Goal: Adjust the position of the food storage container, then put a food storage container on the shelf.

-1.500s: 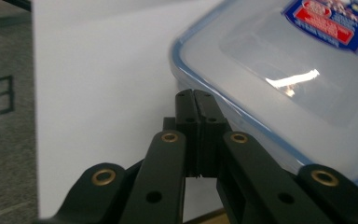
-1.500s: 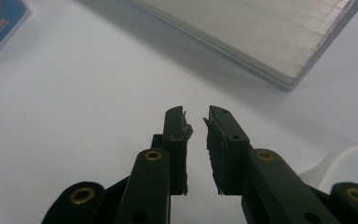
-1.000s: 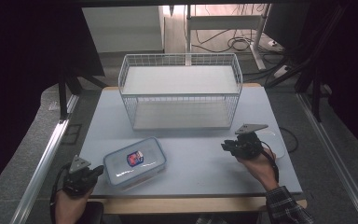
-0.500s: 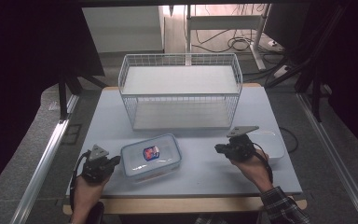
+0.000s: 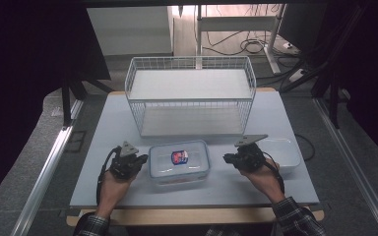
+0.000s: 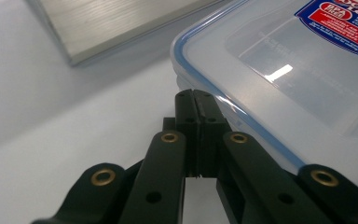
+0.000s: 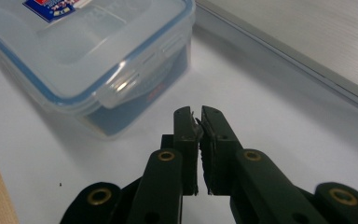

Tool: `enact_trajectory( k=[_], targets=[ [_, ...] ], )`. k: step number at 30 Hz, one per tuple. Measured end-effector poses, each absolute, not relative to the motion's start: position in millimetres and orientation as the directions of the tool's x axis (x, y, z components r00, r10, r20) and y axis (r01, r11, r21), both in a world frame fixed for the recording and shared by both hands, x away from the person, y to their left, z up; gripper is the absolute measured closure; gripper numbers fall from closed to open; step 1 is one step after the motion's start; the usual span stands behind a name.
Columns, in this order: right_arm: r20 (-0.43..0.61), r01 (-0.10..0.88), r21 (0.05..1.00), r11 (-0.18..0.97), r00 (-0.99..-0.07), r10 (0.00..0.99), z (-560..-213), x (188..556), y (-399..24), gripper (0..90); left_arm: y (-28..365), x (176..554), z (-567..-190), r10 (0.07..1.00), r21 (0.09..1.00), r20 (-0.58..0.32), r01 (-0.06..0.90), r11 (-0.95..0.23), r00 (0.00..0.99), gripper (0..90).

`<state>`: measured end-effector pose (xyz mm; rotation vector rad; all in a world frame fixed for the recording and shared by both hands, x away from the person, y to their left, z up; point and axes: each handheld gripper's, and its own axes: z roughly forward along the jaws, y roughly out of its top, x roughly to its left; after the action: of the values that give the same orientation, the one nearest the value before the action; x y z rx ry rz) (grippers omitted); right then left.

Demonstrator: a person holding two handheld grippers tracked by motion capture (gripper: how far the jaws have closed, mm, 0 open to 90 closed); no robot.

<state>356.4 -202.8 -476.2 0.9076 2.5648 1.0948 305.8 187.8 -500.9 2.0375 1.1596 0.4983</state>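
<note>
A clear rectangular plastic container with a blue-sealed lid sits on the pale grey table top, near its front edge. Behind it stands a white wire basket rack. The left gripper is just left of the container; the right gripper lies to its right, slightly apart. Behind the right gripper rests a shallow translucent plastic tray.

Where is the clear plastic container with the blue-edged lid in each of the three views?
High view: the container lies low in the middle, between the left claw and the right claw.
Left gripper view: it fills the upper right, beside the shut jaws.
Right gripper view: it is at the upper left, apart from the jaws.
Shared landmark: the red and blue label on the lid.
</note>
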Motion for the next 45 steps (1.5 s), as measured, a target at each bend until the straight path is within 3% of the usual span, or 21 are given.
enact_trajectory(
  k=[16,18,23,24,29,36,40,45],
  targets=[
    [0.029,0.472,0.714,0.518,-0.758,0.652,-470,358,-221,80.1,157,321,-496,0.785,0.741,-0.017,0.535,-0.406,0.62,87.9],
    [0.029,0.472,0.713,0.518,-0.758,0.652,-470,358,-221,79.1,160,320,-495,0.787,0.742,-0.021,0.537,-0.401,0.617,80.4],
    [0.021,0.467,0.722,0.511,-0.753,0.658,-467,358,-224,66.5,181,315,-496,0.826,0.772,-0.012,0.53,-0.35,0.563,47.7],
    [0.019,0.466,0.721,0.513,-0.753,0.658,-467,359,-226,58.0,188,314,-500,0.834,0.775,-0.018,0.535,-0.337,0.551,41.3],
    [0.023,0.466,0.718,0.517,-0.758,0.651,-470,361,-230,39.1,201,315,-504,0.831,0.771,-0.068,0.558,-0.307,0.552,23.5],
    [0.042,0.467,0.738,0.487,-0.753,0.657,-471,364,-231,25.5,200,314,-503,0.829,0.772,-0.069,0.556,-0.308,0.555,11.0],
    [0.074,0.465,0.766,0.444,-0.75,0.657,-467,365,-234,16.5,196,315,-507,0.805,0.771,-0.01,0.516,-0.372,0.594,7.3],
    [0.106,0.47,0.776,0.421,-0.755,0.647,-466,365,-233,10.2,197,317,-506,0.801,0.777,-0.063,0.533,-0.335,0.595,6.3]
  ],
)
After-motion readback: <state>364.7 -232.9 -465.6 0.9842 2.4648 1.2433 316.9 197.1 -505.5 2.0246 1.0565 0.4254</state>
